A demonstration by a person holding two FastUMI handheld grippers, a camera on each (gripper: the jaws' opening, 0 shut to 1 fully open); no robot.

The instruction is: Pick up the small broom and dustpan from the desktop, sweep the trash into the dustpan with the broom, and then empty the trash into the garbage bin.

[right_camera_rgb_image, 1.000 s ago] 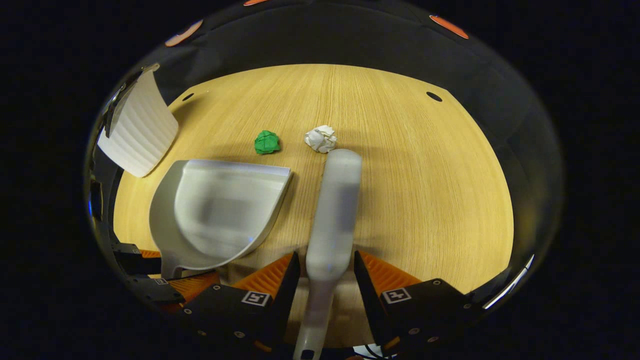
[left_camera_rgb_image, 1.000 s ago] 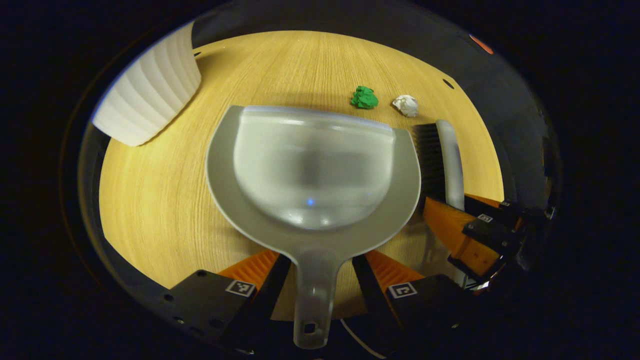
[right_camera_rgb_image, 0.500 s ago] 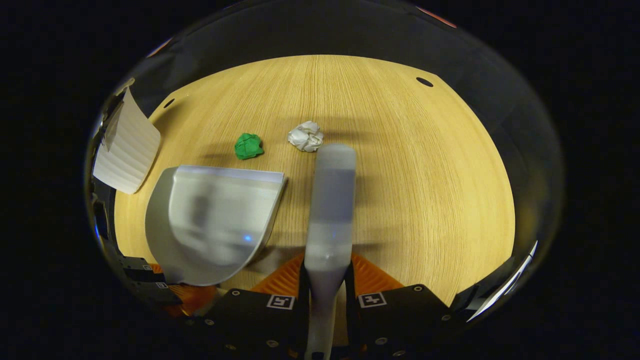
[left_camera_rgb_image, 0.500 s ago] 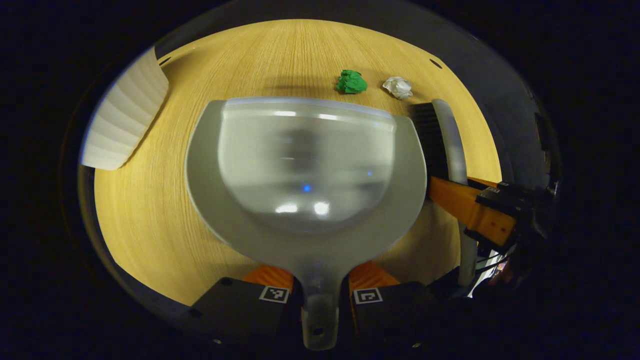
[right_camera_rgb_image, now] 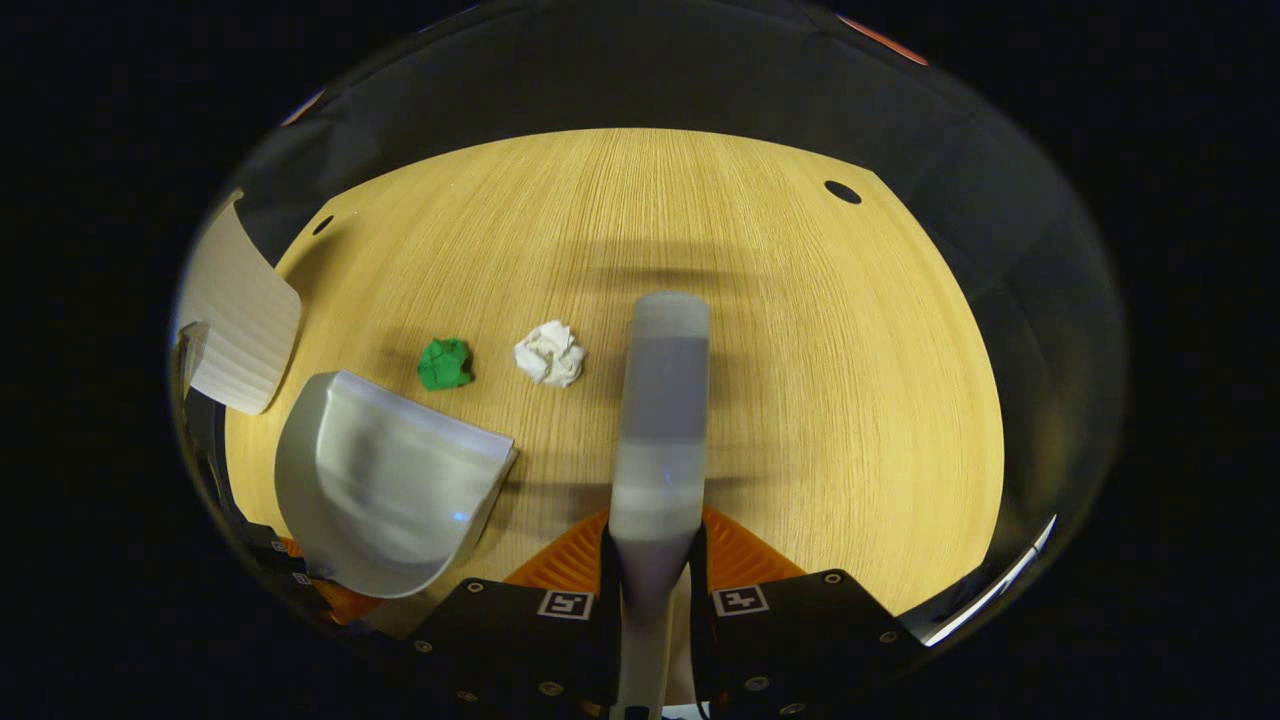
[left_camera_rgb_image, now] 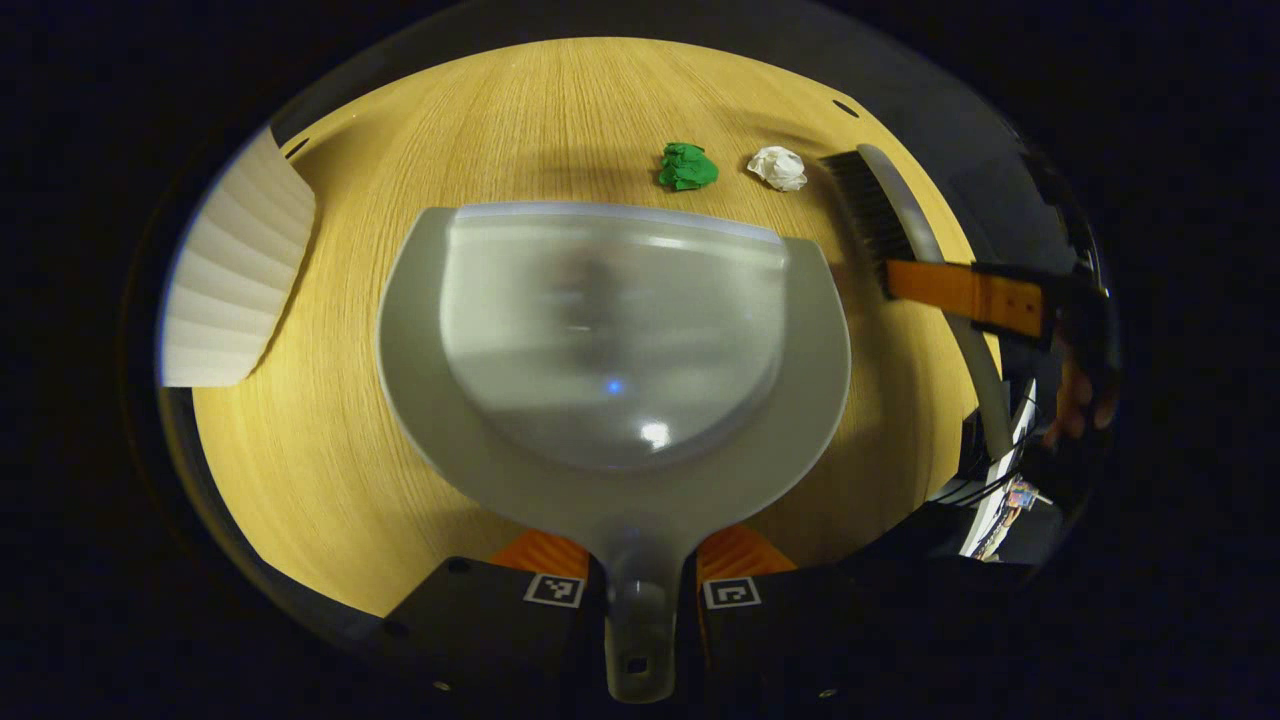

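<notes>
While 2 tools (left_camera_rgb_image: 640, 575) (right_camera_rgb_image: 652, 575) grip dustpan (left_camera_rgb_image: 610, 350) and broom (right_camera_rgb_image: 660, 400), 2 paper wads (right_camera_rgb_image: 445, 363) (right_camera_rgb_image: 549, 352) lie.

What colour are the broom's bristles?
Black; the broom's bristles show best in the left gripper view.

Paper balls (right_camera_rgb_image: 548, 352) between dustpan (right_camera_rgb_image: 385, 470) and broom (right_camera_rgb_image: 660, 410) — on desktop (right_camera_rgb_image: 850, 380).

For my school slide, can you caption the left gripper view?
Left claw grips the dustpan handle, facing green and white paper balls beside the broom.
</notes>
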